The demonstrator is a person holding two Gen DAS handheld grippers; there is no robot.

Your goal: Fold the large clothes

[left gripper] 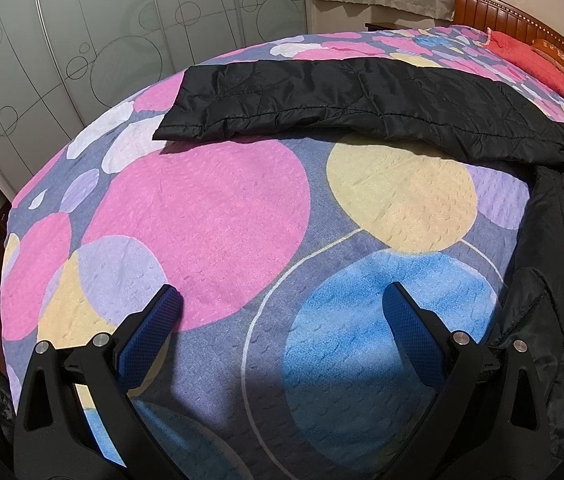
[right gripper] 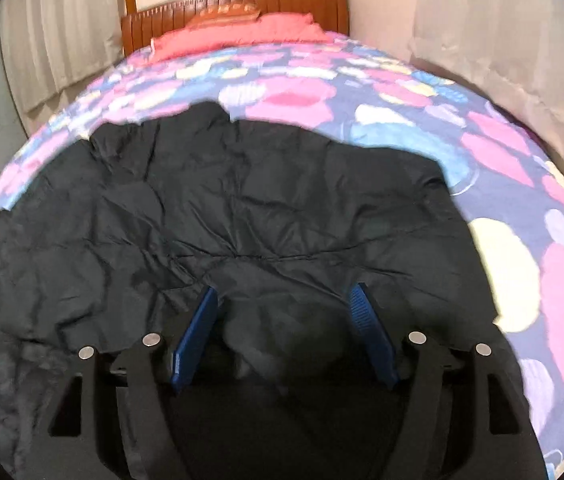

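Black quilted jacket [right gripper: 242, 208] spread flat on patterned bed [left gripper: 210, 216]. Left hand-held gripper [left gripper: 282, 300] spread over bare bedcover beside jacket. Right hand-held gripper [right gripper: 283, 294] spread, over jacket fabric, nothing pinched.

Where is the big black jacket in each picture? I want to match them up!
Left wrist view: the black jacket has one sleeve stretched across the upper middle, with its body down the right edge.
Right wrist view: the black jacket fills the middle and left, right under the open right gripper.
Shared landmark: the wooden headboard, top right in the left wrist view, top centre in the right wrist view.
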